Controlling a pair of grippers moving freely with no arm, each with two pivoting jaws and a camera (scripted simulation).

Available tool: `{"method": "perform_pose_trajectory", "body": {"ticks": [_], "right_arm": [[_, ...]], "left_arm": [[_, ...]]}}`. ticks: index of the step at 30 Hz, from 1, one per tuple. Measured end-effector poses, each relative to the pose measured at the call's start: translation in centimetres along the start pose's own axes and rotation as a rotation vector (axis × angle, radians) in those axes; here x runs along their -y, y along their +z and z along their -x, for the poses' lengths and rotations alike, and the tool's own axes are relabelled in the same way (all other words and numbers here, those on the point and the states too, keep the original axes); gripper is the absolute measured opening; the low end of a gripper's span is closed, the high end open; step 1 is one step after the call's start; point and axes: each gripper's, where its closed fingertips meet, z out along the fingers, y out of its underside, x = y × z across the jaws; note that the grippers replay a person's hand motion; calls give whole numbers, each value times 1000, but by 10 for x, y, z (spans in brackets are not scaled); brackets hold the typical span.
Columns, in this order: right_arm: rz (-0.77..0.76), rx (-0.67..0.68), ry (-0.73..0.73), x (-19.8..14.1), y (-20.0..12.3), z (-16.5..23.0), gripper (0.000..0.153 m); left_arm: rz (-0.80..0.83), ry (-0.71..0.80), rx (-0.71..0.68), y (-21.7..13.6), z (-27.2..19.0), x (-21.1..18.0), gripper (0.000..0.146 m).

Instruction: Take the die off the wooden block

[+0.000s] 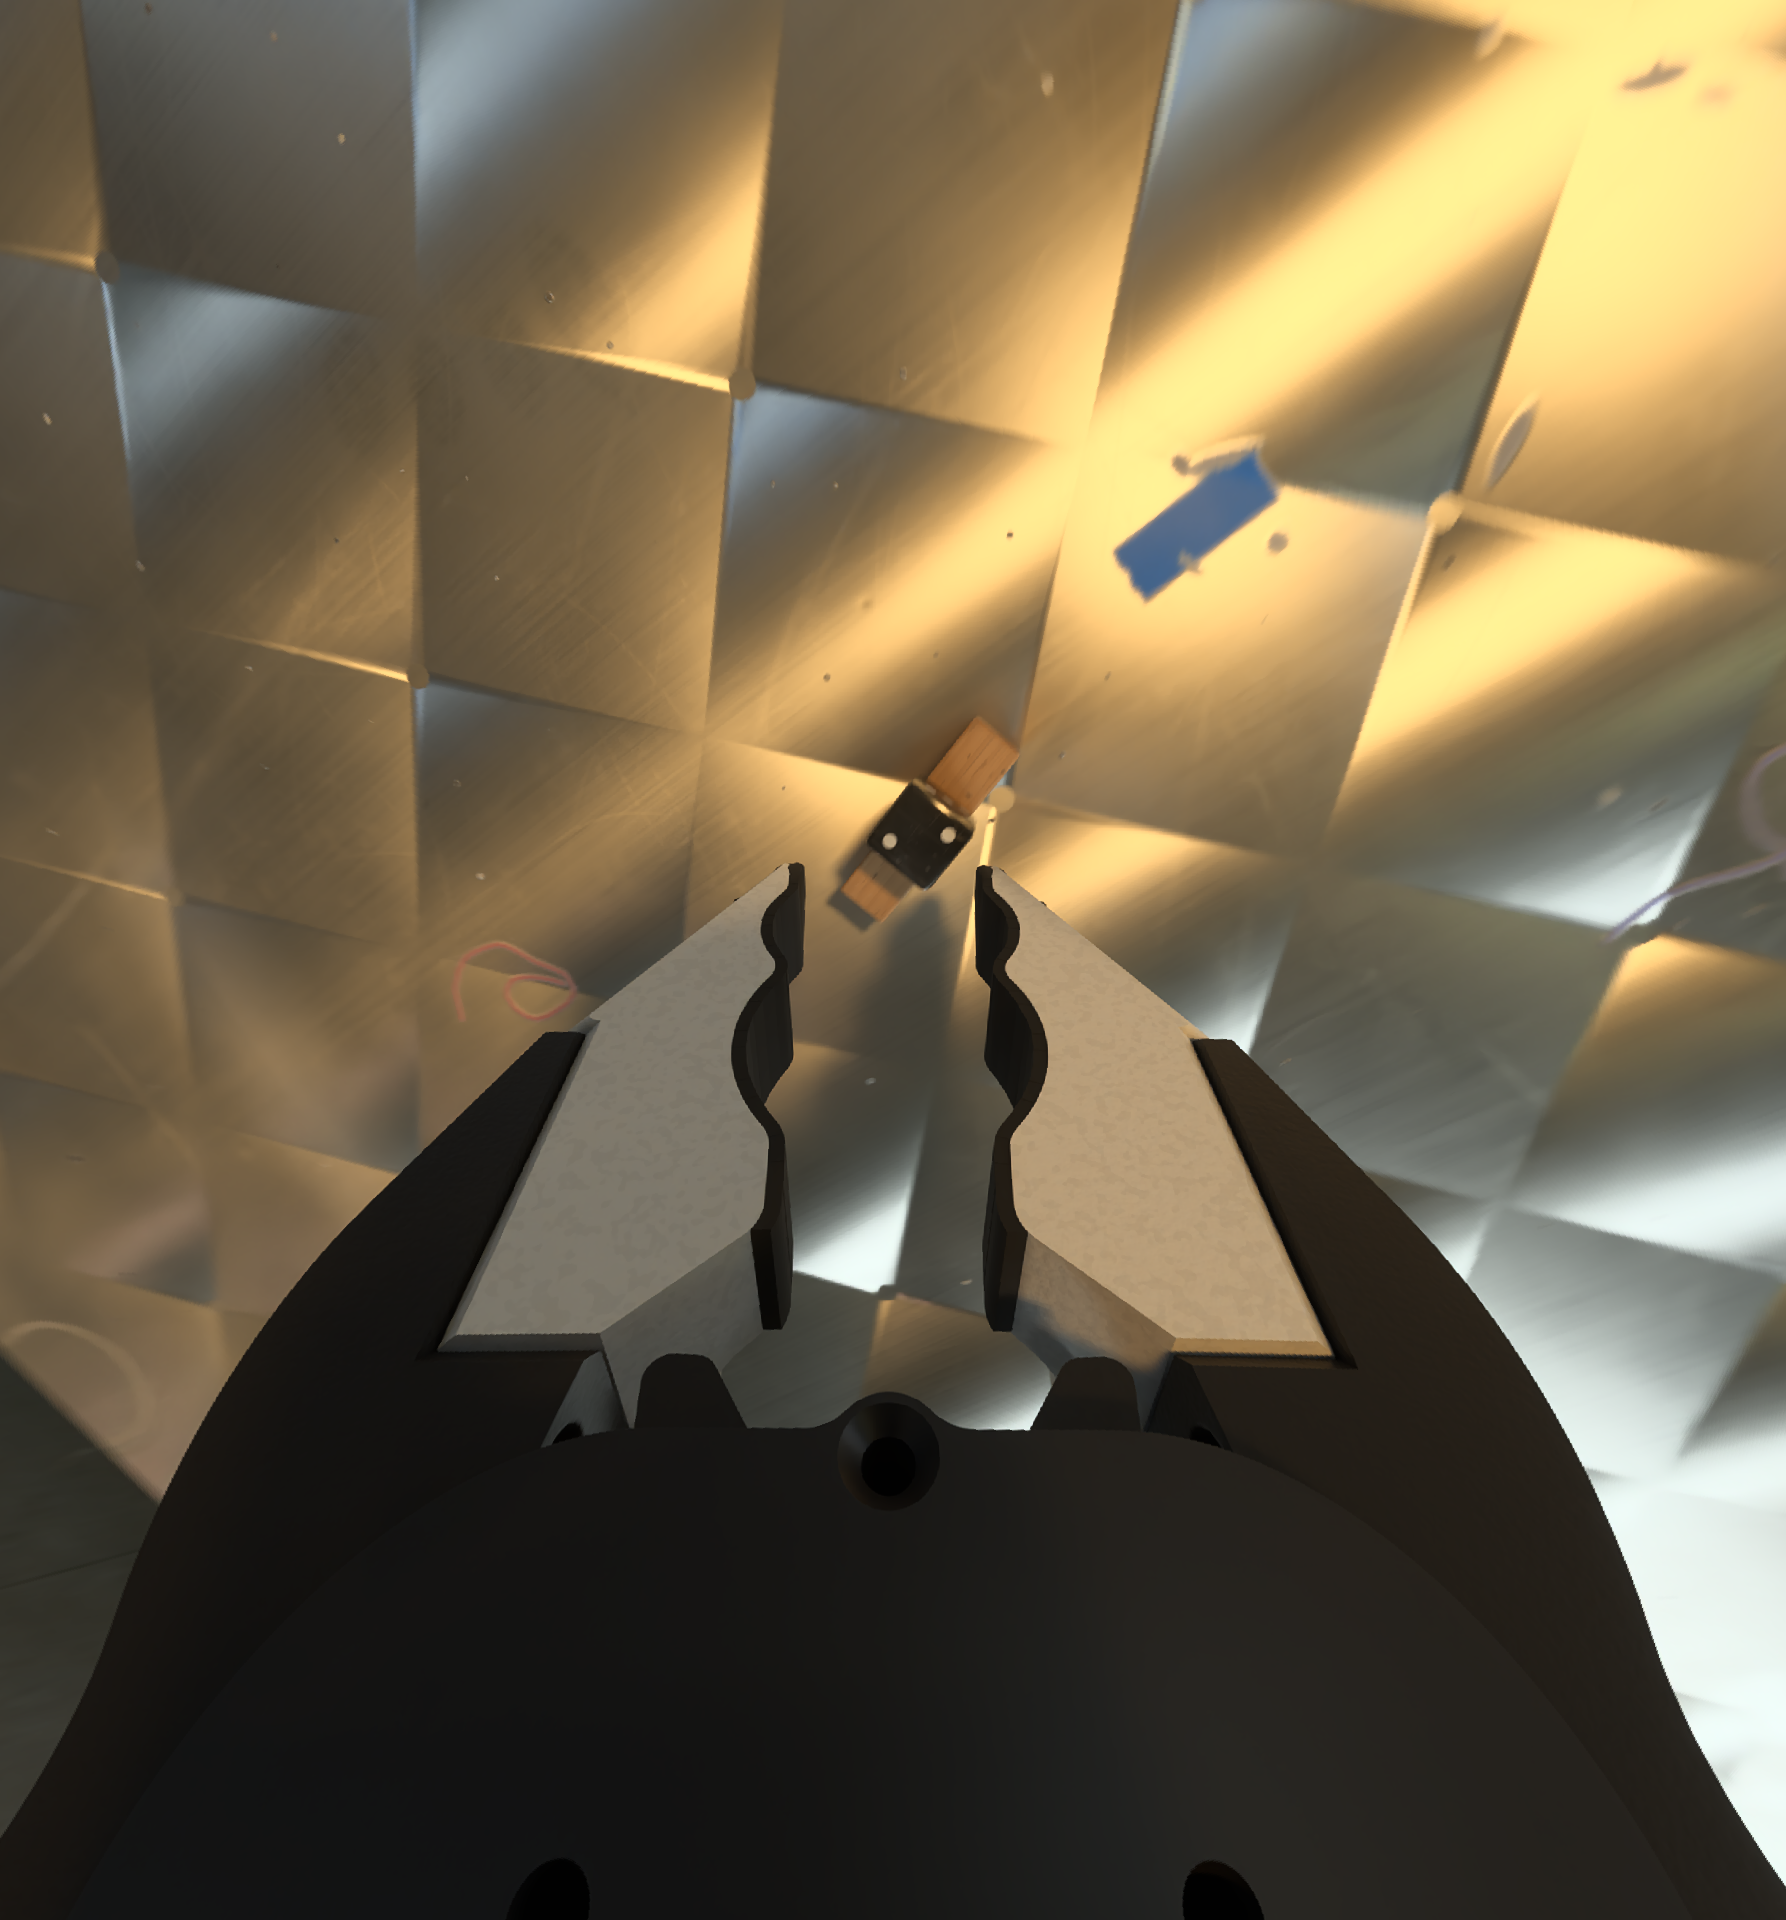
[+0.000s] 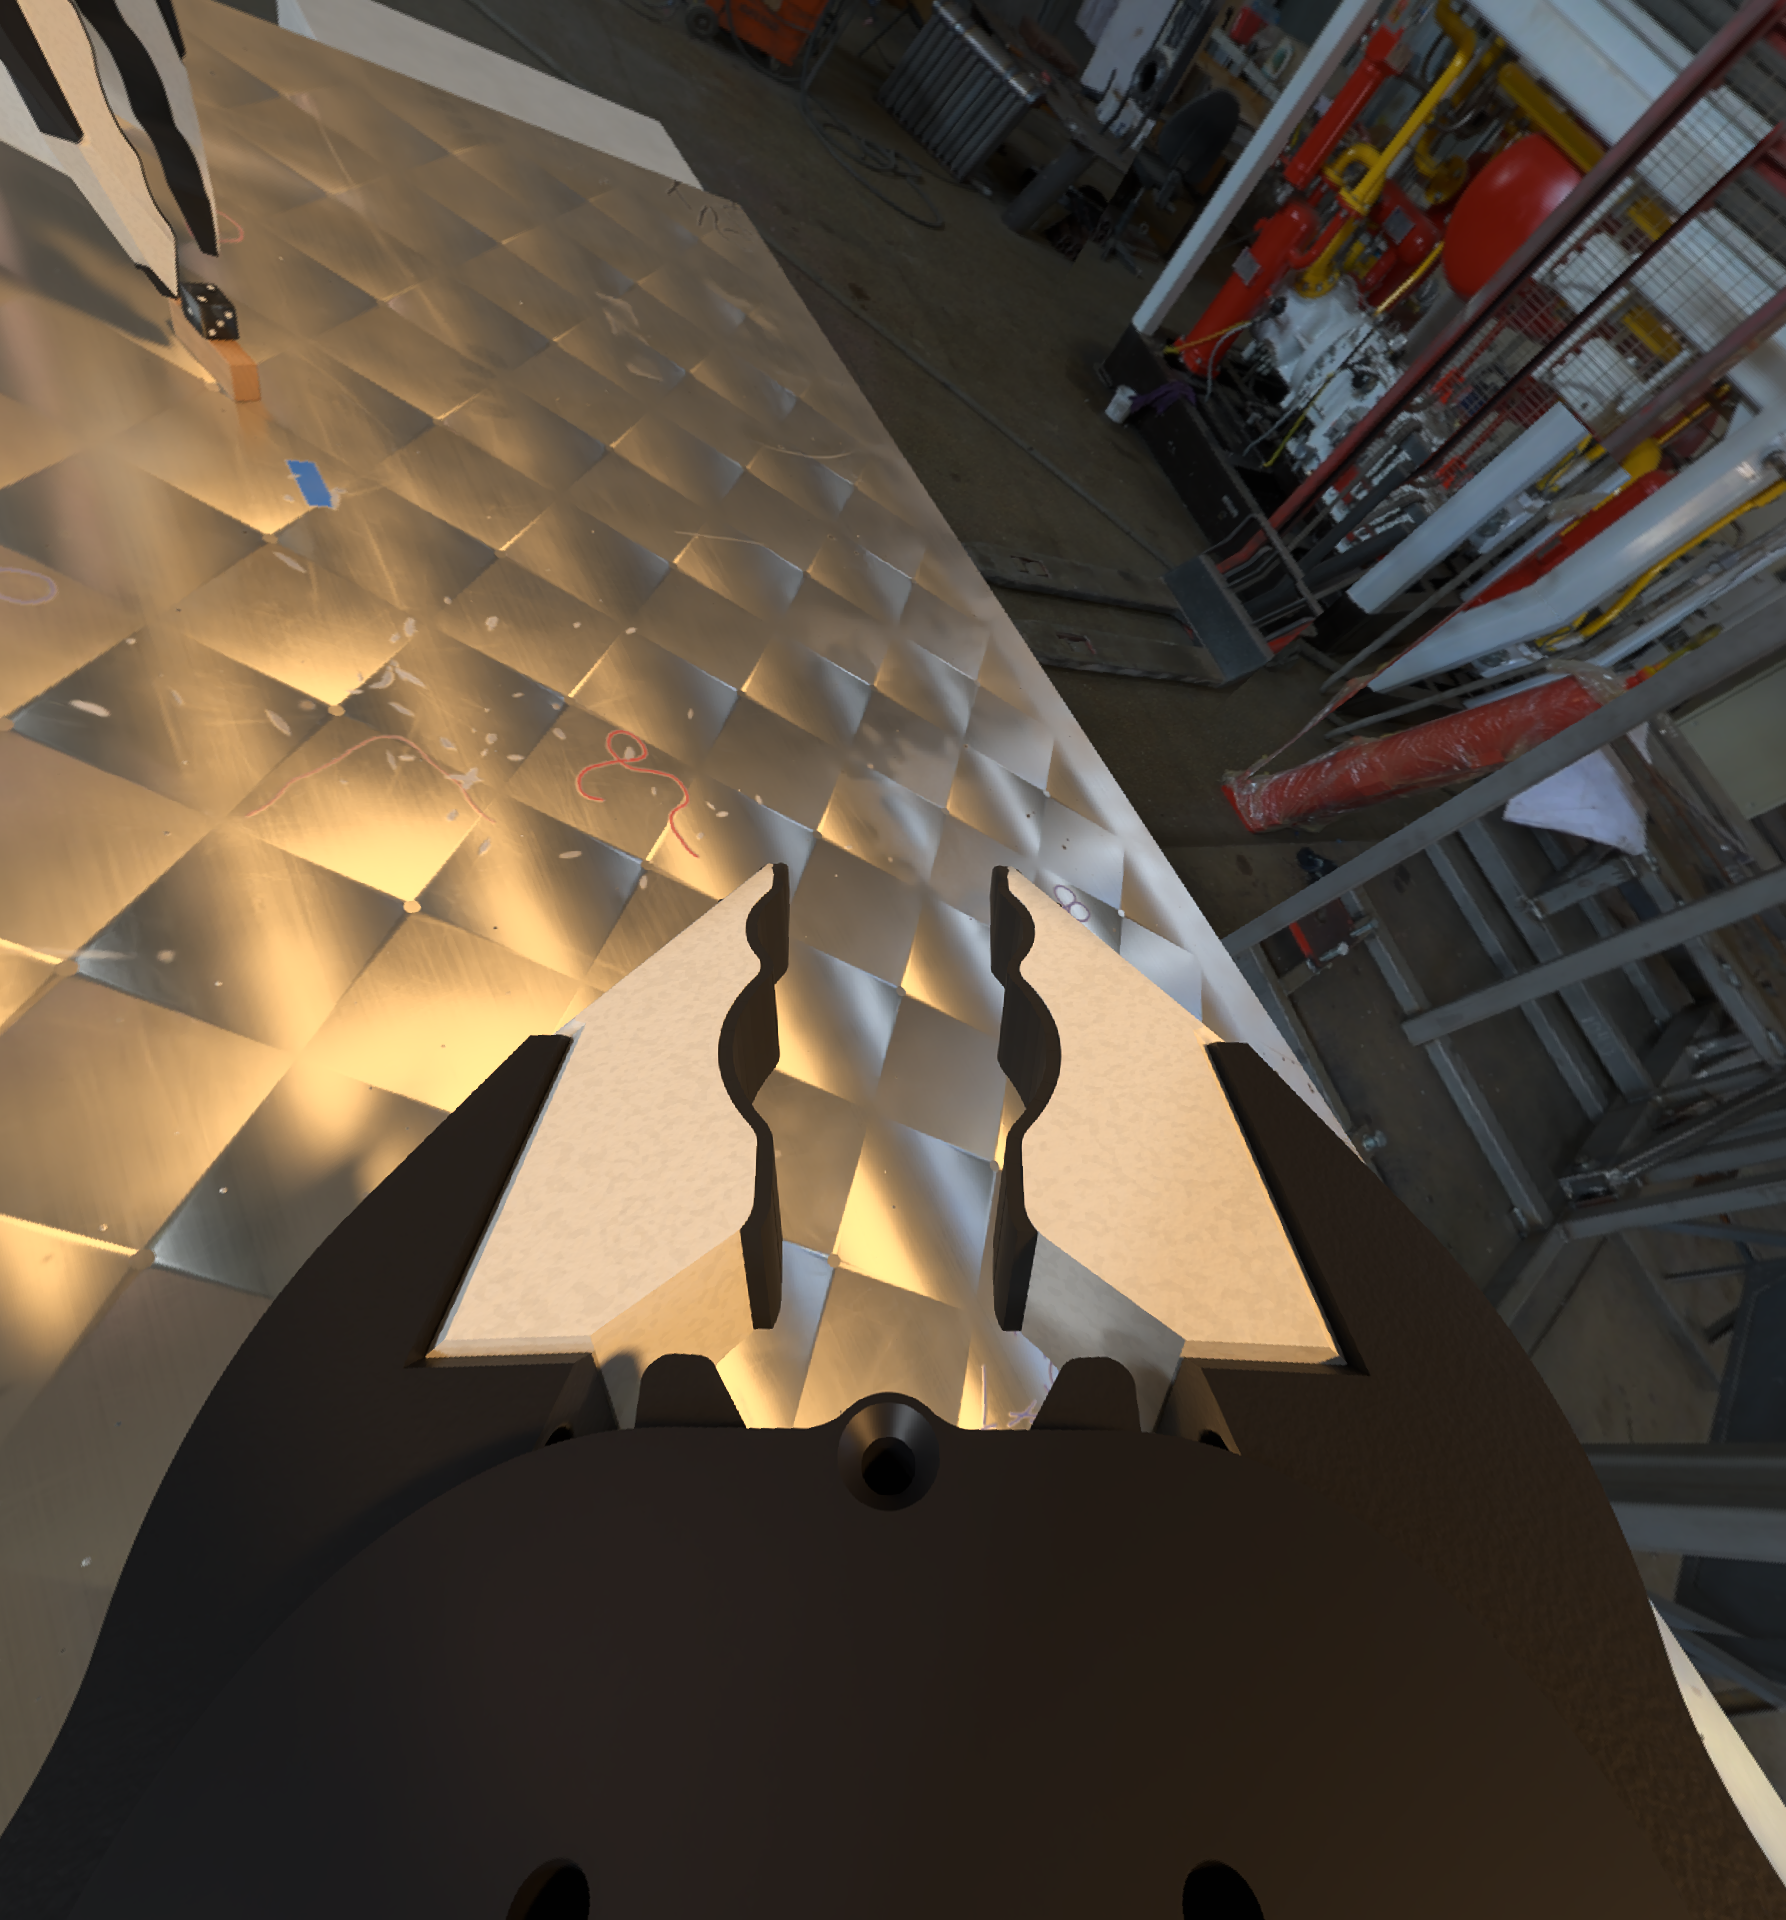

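Note:
A black die with white pips (image 1: pixel 918 837) sits on a small wooden block (image 1: pixel 975 772) lying on the shiny metal table (image 1: pixel 556 499). My left gripper (image 1: pixel 884 883) is open and empty, hovering above them, with the die just beyond its fingertips. In the right wrist view the die (image 2: pixel 209 312) and block (image 2: pixel 241 374) lie far off at the upper left, with the left gripper (image 2: pixel 177 265) just above the die. My right gripper (image 2: pixel 889 883) is open and empty, far from the block, near the table's right edge.
A blue tape patch (image 1: pixel 1195 525) lies beyond the block; it also shows in the right wrist view (image 2: pixel 309 482). Thin thread loops (image 2: pixel 640 774) lie on the table. Beyond the table edge (image 2: pixel 1076 707) are workshop machinery (image 2: pixel 1388 260) and metal frames (image 2: pixel 1595 1039).

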Motion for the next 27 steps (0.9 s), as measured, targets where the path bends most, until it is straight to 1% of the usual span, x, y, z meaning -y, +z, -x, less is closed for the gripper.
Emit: {"method": "perform_pose_trajectory", "body": {"ticks": [2, 4, 8, 10, 12, 14, 16, 18, 20, 22, 24, 26, 27], "right_arm": [[5, 10, -8, -1, 1, 2, 39], [12, 15, -17, -1, 2, 3, 39], [25, 33, -23, -4, 3, 6, 39], [33, 35, -17, -7, 3, 5, 39], [27, 44, -2, -8, 3, 5, 38], [13, 59, 20, -8, 5, 5, 38], [2, 76, 41, -9, 7, 5, 38], [-3, 88, 48, -9, 8, 6, 38], [-5, 90, 49, -9, 8, 7, 38], [-13, 94, 47, -7, 7, 8, 38], [-22, 95, 47, -5, 5, 9, 38], [-32, 94, 49, -3, 2, 9, 38], [-38, 96, 49, -1, 1, 9, 37]], "left_arm": [[23, 92, 54, 3, 4, -6, 33], [14, 168, 102, 0, 8, -5, 38], [-45, 240, 85, -13, 3, 5, 44], [-57, 286, 77, -20, -1, 8, 40], [-18, 372, 42, -24, -9, 6, 38], [69, 478, 29, -30, -11, 4, 38], [127, 566, -5, -36, -12, 9, 36], [151, 625, -31, -39, -13, 16, 36], [159, 647, -90, -39, -17, 21, 29], [143, 651, -107, -37, -18, 28, 25], [122, 662, -91, -31, -16, 30, 27], [146, 633, -97, -24, -16, 21, 29], [164, 622, -99, -20, -15, 16, 32]]}}
